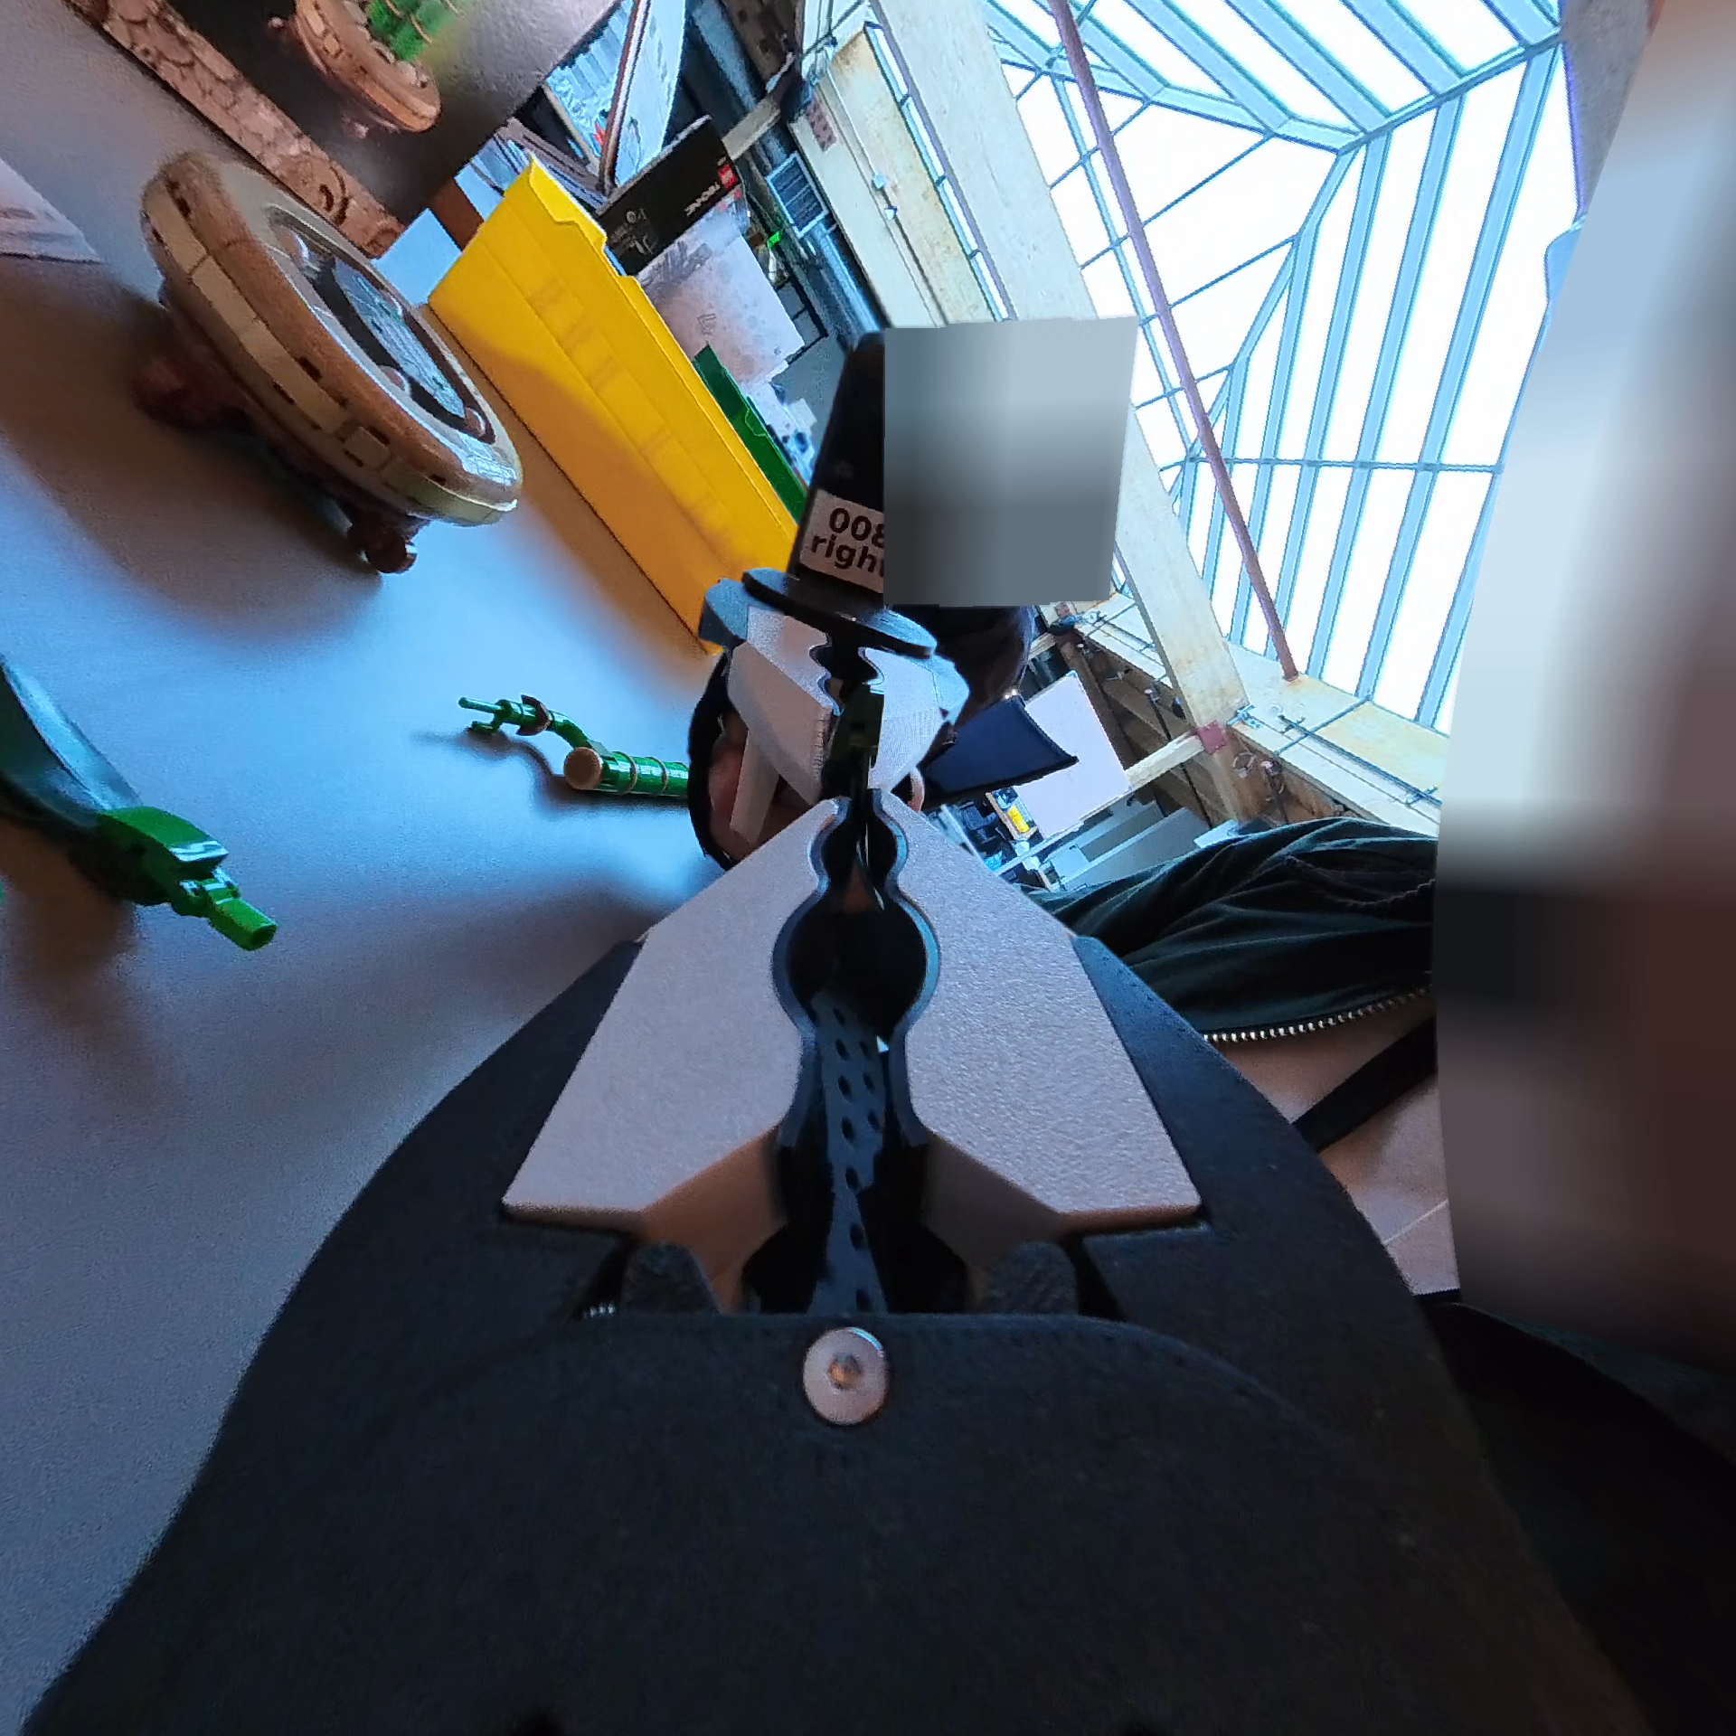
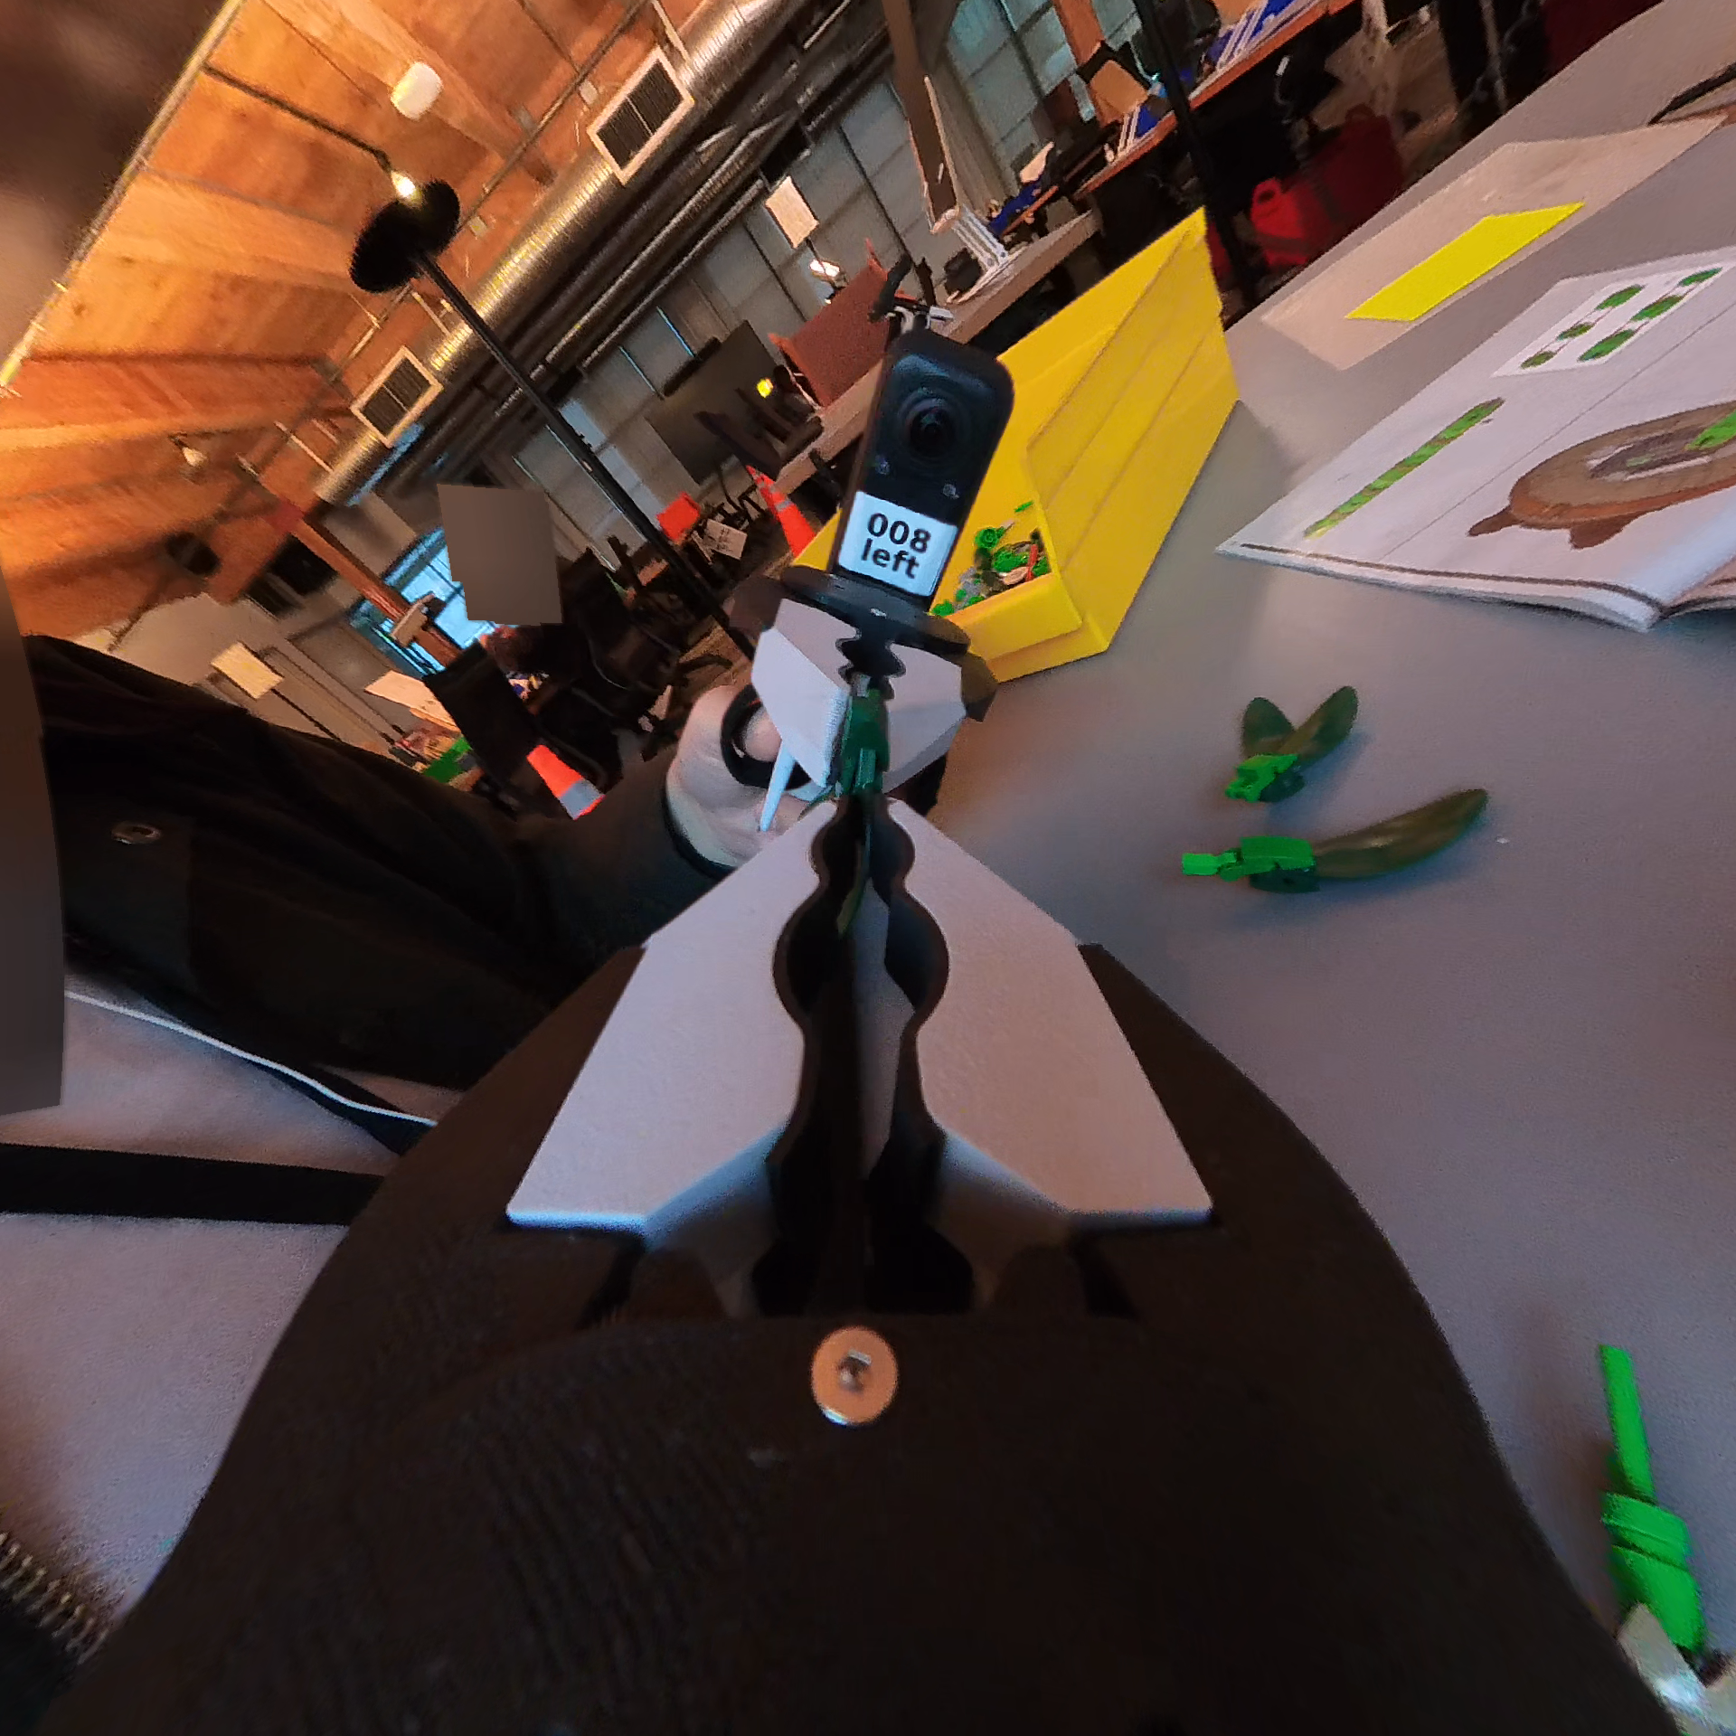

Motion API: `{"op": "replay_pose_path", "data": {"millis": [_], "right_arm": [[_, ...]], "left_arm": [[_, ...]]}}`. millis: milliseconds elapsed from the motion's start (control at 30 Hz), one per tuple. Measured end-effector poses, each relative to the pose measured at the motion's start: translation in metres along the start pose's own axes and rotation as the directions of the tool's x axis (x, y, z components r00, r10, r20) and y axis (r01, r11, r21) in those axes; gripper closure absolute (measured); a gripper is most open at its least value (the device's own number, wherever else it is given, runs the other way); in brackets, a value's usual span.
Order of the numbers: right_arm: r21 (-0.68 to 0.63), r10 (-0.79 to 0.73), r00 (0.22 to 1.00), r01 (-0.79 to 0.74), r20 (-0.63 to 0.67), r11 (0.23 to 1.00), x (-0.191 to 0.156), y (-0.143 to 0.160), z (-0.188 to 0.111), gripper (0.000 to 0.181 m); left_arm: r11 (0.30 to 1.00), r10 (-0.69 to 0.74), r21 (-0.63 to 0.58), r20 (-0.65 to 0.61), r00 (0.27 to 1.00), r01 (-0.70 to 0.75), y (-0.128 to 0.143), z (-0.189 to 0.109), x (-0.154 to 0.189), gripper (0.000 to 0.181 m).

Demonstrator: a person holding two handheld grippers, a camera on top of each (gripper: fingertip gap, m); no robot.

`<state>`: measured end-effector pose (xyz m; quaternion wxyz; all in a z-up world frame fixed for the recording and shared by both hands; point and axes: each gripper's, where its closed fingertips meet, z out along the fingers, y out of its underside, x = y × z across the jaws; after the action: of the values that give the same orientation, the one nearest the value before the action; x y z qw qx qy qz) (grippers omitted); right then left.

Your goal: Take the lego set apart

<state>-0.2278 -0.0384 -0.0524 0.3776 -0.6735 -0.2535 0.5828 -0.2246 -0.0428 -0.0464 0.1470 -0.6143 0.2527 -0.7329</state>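
A: Status on the grippers?
B: Tip to tip, up off the table (image 1: 282, 1080). Left gripper (image 1: 857, 810) is closed down on a small green piece (image 1: 857, 742); right gripper (image 2: 860, 815) is clamped on the other end of the same piece. Both sets of jaws nearly touching, only the piece between them.
A: Same piece in both views?
B: Yes. Thin, dark green, runs straight from one pair of tips to the other. Can't tell its exact shape, mostly hidden by the fingers.
A: Rest of the set?
B: Round tan base (image 1: 329, 366) sits on the table at far left, beside the yellow bin (image 1: 601, 376). Bin has loose green parts in it. A green stem (image 1: 582, 751) lies flat on the table between base and grippers. Two leaves (image 2: 1353, 845) lie near each other on the table, apart from the bin. Open manual (image 2: 1550, 470) past them.
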Motion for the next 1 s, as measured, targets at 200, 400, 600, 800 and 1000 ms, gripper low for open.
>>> {"op": "replay_pose_path", "data": {"millis": [200, 400, 600, 800, 1000], "right_arm": [[0.001, -0.004, 1.000, 0.004, -0.002, 1.000, -0.001, 0.000, 0.000, 0.180], [-0.005, -0.045, 0.999, 0.045, -0.016, 0.999, -0.002, 0.000, -0.001, 0.180], [0.063, -0.069, 0.993, 0.063, 0.097, 0.996, -0.024, -0.010, -0.004, 0.181], [0.050, -0.187, 0.982, 0.186, 0.017, 0.981, -0.020, -0.007, -0.001, 0.181], [0.050, -0.037, 0.994, 0.031, 0.108, 0.998, -0.020, -0.006, -0.002, 0.178]], "left_arm": [[1.000, 0.000, -0.001, -0.010, 1.000, 0.000, 0.000, 0.000, 0.001, 0.181], [0.999, 0.047, -0.009, -0.005, 0.999, -0.047, 0.001, 0.001, 0.004, 0.181], [0.988, 0.157, 0.008, -0.096, 0.983, -0.156, -0.001, 0.006, 0.027, 0.181], [0.964, 0.264, 0.009, -0.012, 0.964, -0.264, -0.002, 0.006, 0.022, 0.181], [0.969, 0.246, -0.019, -0.015, 0.969, -0.246, 0.001, 0.005, 0.021, 0.181]]}}
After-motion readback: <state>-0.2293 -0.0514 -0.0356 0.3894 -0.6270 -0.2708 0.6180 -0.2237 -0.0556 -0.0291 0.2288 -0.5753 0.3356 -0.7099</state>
